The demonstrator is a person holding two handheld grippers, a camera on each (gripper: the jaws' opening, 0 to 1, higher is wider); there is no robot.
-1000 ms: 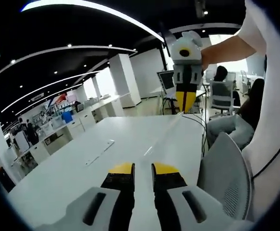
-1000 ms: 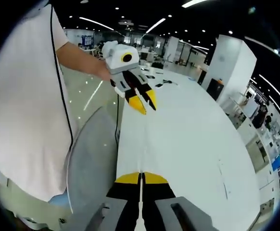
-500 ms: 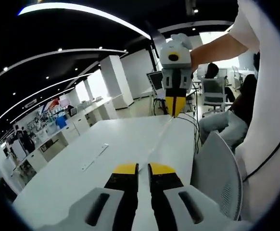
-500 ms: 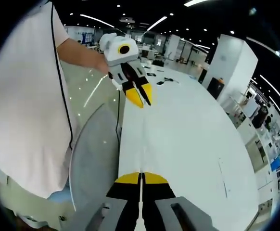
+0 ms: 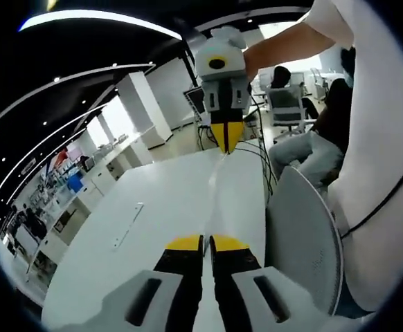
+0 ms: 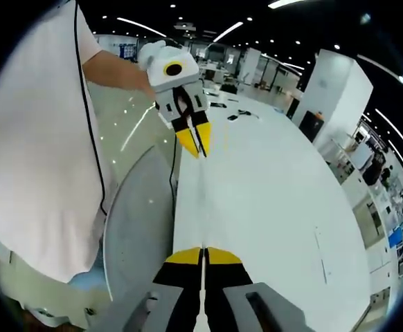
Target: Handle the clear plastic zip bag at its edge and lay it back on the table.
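Note:
The clear plastic zip bag shows edge-on as a thin see-through strip above the white table. It runs from my left gripper at the bottom of the left gripper view up to my right gripper, whose yellow tips pinch its far end. In the right gripper view the bag stretches from my right gripper, shut on its near edge, to my left gripper, held by a hand. Both pairs of jaws stand close together on the bag.
A grey chair back stands against the table's edge beside a person in a white shirt. A narrow white strip lies on the table. Cables trail at the far end, where a person sits.
My left gripper's jaws have closed from a clear gap to nearly touching. The two grippers have shifted so the bag now lines up straight between them.

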